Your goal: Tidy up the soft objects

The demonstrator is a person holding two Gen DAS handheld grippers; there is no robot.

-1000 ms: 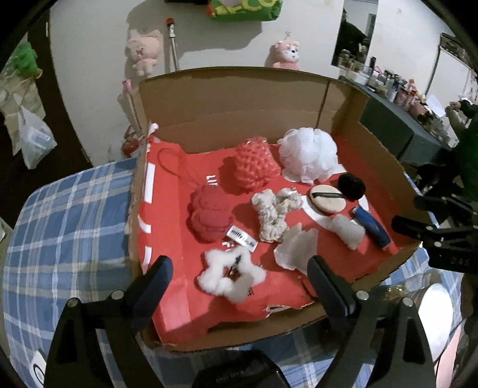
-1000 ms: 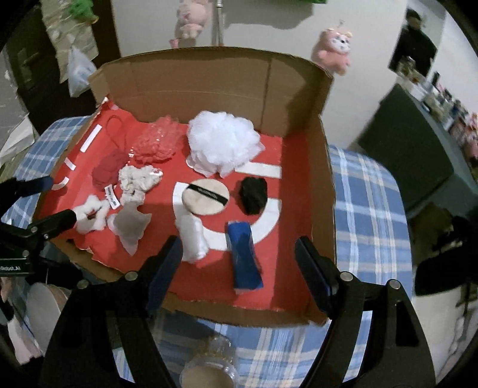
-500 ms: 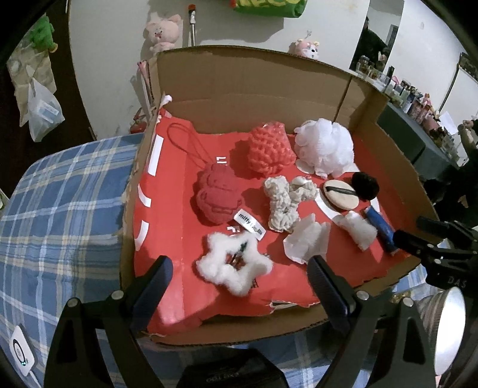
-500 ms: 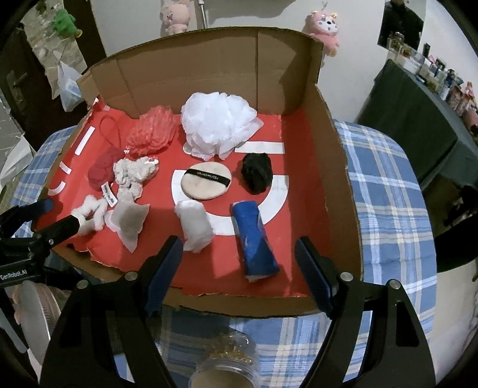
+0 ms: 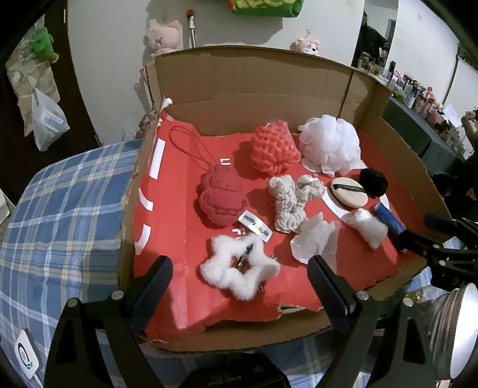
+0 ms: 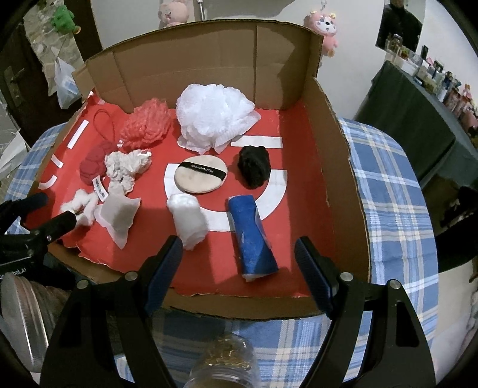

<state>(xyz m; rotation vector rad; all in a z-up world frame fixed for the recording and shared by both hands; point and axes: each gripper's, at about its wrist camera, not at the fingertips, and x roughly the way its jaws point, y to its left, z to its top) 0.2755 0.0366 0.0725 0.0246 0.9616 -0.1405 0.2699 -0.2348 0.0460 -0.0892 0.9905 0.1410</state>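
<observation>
A cardboard box [image 5: 257, 77] with a red floor holds several soft objects. In the left wrist view my left gripper [image 5: 240, 286] is open and empty just over a white fluffy star [image 5: 236, 268] at the box's near edge. Behind it lie a dark red knit ball [image 5: 222, 197], a coral knit ball [image 5: 273, 150], a white mesh pouf [image 5: 330, 143] and a cream scrunchie [image 5: 291, 198]. In the right wrist view my right gripper [image 6: 239, 268] is open and empty above a blue roll [image 6: 251, 235], with a white roll [image 6: 188, 221], a round powder puff [image 6: 200, 176] and a black puff [image 6: 254, 167] nearby.
The box sits on a blue plaid cloth [image 5: 59, 209]. A clear jar [image 6: 221, 367] stands below the right gripper, and a metal lid [image 5: 457, 331] lies at the box's near corner. Plush toys [image 6: 325, 27] hang on the far wall. A dark table [image 6: 418, 119] with bottles stands at right.
Both grippers have moved closer to the box and lower, so its contents look larger. Both stay open and empty; nothing in the box has moved.
</observation>
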